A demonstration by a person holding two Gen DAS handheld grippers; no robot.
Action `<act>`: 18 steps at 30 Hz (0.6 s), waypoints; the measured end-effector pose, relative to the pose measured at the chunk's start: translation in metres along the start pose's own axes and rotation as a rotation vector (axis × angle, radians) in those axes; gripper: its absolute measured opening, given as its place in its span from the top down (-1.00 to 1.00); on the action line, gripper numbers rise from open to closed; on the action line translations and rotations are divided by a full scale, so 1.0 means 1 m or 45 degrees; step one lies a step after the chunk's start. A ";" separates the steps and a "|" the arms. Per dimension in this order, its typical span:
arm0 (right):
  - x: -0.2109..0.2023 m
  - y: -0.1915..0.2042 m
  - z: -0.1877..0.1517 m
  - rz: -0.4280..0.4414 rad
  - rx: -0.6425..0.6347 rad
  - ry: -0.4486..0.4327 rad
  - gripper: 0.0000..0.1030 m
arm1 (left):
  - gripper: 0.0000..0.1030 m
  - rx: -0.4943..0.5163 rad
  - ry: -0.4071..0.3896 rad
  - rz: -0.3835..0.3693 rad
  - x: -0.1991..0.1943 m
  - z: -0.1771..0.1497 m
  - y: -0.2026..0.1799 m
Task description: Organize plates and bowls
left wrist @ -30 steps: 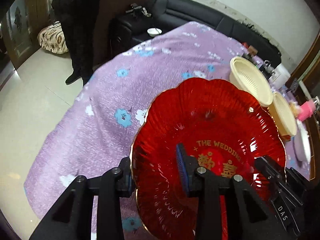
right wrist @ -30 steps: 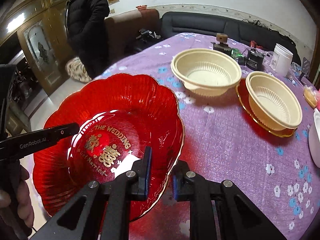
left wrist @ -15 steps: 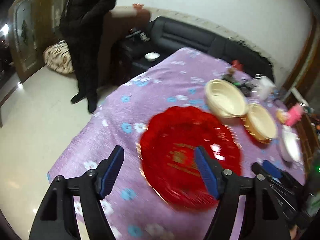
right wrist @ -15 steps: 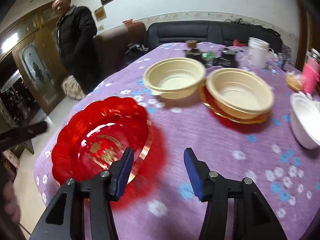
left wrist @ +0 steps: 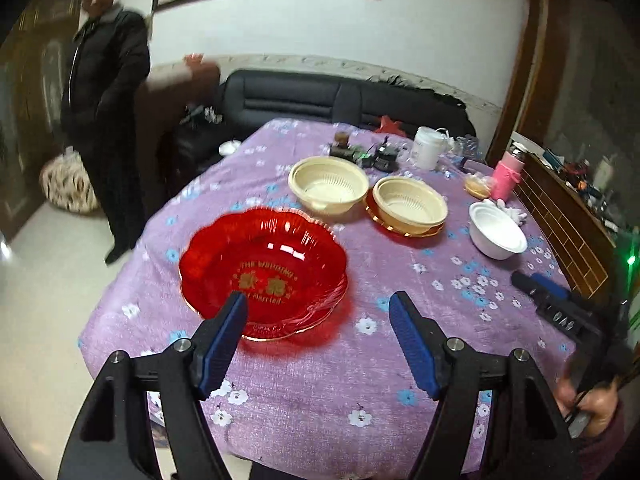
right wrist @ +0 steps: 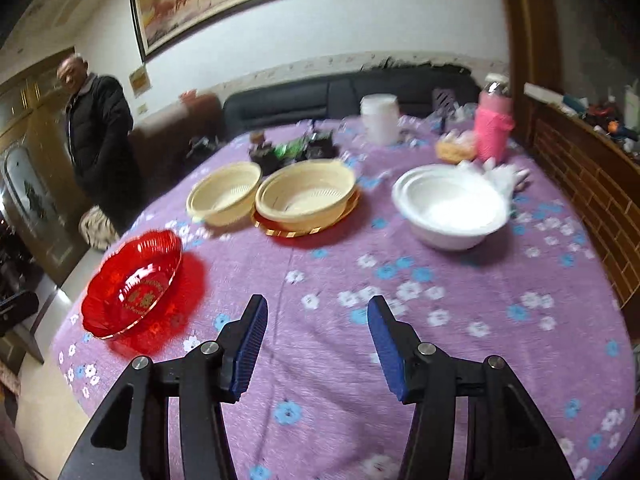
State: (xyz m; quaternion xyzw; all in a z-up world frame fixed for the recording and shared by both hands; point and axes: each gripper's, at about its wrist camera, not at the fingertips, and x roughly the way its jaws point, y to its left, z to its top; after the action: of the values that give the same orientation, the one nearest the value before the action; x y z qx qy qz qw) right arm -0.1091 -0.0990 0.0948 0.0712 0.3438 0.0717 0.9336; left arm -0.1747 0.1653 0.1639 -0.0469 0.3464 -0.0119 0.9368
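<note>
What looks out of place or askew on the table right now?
Nothing is spilled, tipped or broken. The red plate sits flat near the table edge, alone. One cream bowl rests on a gold-rimmed plate while its twin sits directly on the cloth beside it, unstacked. The white bowls are nested.

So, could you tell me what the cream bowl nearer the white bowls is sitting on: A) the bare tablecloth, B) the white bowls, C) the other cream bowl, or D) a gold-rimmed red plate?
D: the cream bowl rests on a gold-rimmed red plate whose edge shows beneath it, apart from the white bowls.
</note>
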 end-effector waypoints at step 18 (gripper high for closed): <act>-0.213 0.021 0.266 -0.029 -0.072 -0.646 -0.46 | -0.80 0.079 -0.335 0.268 -0.115 0.219 0.039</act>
State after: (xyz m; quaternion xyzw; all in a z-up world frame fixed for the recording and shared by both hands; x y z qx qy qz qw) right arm -0.0982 -0.1395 0.4334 0.0571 0.0970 0.0506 0.9924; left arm -0.1203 0.2274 0.4002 0.0176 0.2232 0.0818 0.9712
